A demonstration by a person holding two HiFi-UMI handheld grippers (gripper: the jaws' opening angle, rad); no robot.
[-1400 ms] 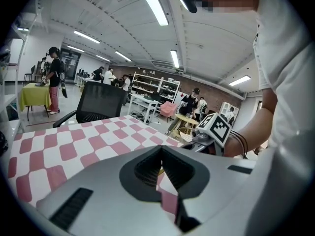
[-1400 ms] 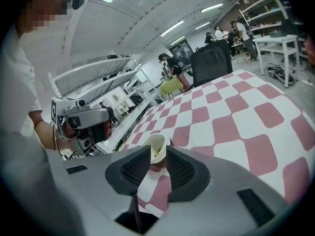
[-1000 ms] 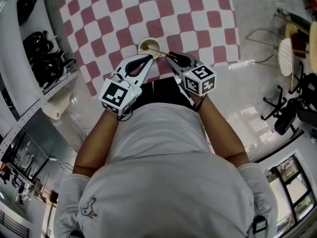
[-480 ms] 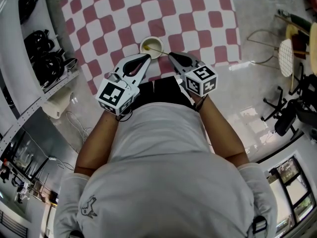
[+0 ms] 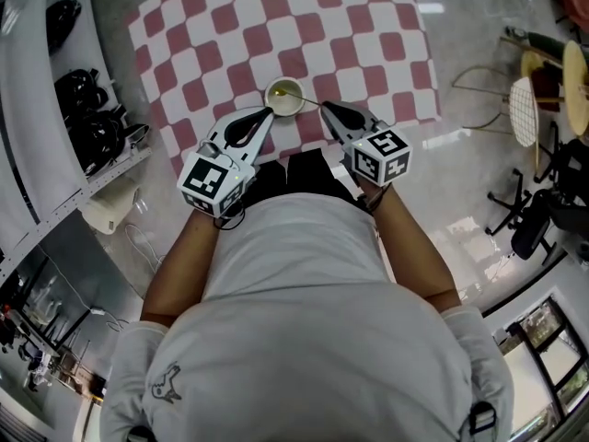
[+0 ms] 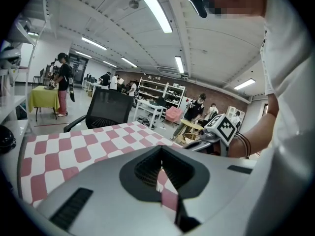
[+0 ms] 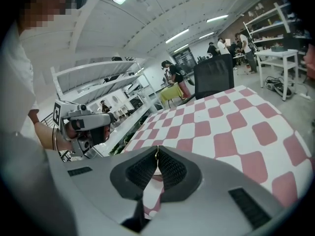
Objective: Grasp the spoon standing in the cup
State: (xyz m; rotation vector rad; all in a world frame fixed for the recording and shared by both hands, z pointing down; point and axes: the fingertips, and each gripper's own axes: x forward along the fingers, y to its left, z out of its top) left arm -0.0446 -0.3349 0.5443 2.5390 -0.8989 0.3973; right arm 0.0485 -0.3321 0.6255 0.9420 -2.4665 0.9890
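Spoon (image 5: 305,100) is seen leaning in the cup (image 5: 274,102), at upper centre of the head view on the red-and-white checked cloth (image 5: 350,26), its handle slanting right. The right gripper (image 5: 324,108) is closed, seemingly on the handle's thin tip, though little of it shows. The left gripper (image 5: 268,111), jaws together and empty, is held just beside the cup.
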